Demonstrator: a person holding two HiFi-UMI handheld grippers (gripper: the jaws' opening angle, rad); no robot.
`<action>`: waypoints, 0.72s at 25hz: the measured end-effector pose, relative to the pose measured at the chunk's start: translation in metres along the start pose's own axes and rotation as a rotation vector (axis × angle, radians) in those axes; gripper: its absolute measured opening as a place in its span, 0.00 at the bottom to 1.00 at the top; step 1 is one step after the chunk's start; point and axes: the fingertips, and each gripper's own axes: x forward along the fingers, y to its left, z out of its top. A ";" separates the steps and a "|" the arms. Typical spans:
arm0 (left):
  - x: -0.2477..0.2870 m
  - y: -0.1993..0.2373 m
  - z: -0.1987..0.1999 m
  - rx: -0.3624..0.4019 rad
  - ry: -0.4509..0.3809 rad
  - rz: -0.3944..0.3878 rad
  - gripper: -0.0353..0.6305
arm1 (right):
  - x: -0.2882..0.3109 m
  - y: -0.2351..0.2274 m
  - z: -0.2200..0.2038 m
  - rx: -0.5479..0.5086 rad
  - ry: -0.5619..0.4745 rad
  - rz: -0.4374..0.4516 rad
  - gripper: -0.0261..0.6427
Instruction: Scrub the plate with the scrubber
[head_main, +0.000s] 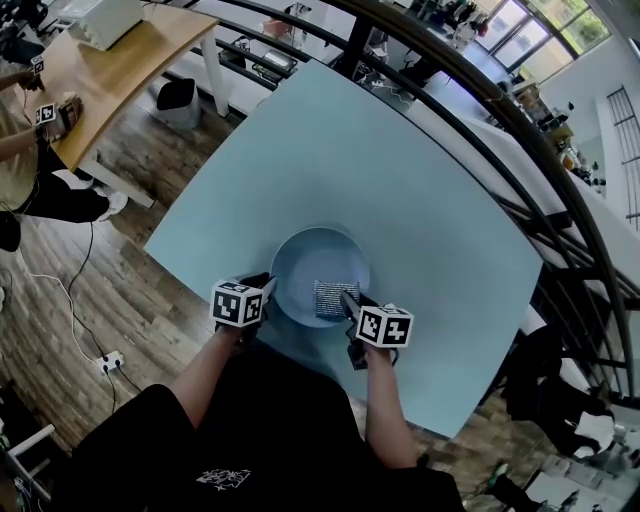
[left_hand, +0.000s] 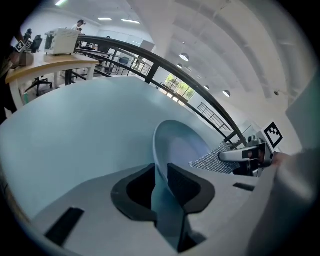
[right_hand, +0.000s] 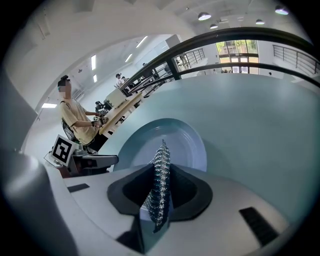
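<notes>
A pale blue plate (head_main: 310, 262) lies near the front edge of the light blue table (head_main: 400, 180). My left gripper (head_main: 266, 290) is shut on the plate's left rim; in the left gripper view the plate (left_hand: 177, 145) stands edge-on between the jaws of that gripper (left_hand: 161, 187). My right gripper (head_main: 347, 298) is shut on a silvery mesh scrubber (head_main: 329, 300), which rests on the plate's inner face at its right side. In the right gripper view the scrubber (right_hand: 160, 185) runs upright between the jaws of the right gripper (right_hand: 159, 197), with the plate (right_hand: 187, 145) behind it.
A dark curved railing (head_main: 480, 90) runs behind the table. At the far left stands a wooden desk (head_main: 110, 60) with a white box on it, and a seated person (right_hand: 80, 122) is beside it. A power strip (head_main: 108, 361) with a cable lies on the wooden floor.
</notes>
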 end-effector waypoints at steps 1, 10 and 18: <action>0.002 0.001 0.000 -0.002 0.005 -0.004 0.16 | 0.001 0.001 0.000 0.003 0.000 -0.001 0.17; 0.009 0.001 0.003 -0.038 0.038 -0.038 0.16 | 0.017 0.015 0.003 0.014 -0.003 0.010 0.17; 0.009 0.001 0.003 -0.058 0.049 -0.042 0.15 | 0.039 0.038 0.011 -0.026 -0.003 0.032 0.17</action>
